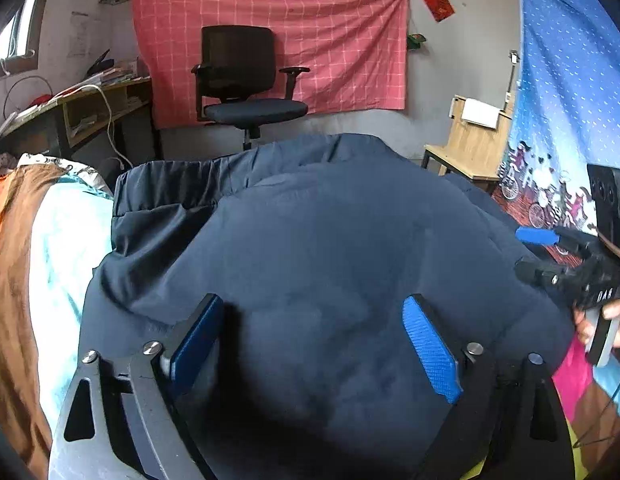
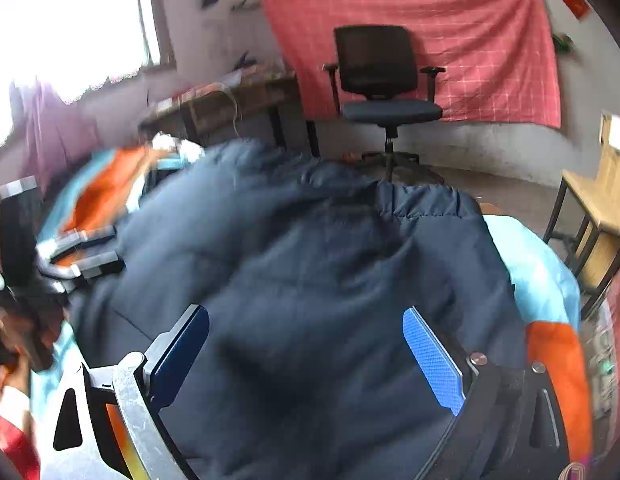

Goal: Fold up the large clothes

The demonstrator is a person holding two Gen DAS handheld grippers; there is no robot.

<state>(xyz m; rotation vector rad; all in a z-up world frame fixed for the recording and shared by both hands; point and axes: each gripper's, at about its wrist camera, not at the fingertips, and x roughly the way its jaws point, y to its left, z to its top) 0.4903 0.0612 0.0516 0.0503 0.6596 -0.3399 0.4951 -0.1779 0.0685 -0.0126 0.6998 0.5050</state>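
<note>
A large dark navy padded jacket lies spread over the bed and fills the middle of both views. My left gripper hangs just above it, jaws wide and open, nothing pinched between the blue pads. My right gripper is open the same way over the jacket's near part, with its blue pads clear of the cloth. In the left wrist view the right gripper shows at the right edge, held by a hand. The left gripper shows blurred at the left of the right wrist view.
The bed carries a light blue and orange cover with a brown cloth. Beyond it stand a black office chair, a cluttered desk on the left and a wooden chair on the right. A red checked cloth hangs on the wall.
</note>
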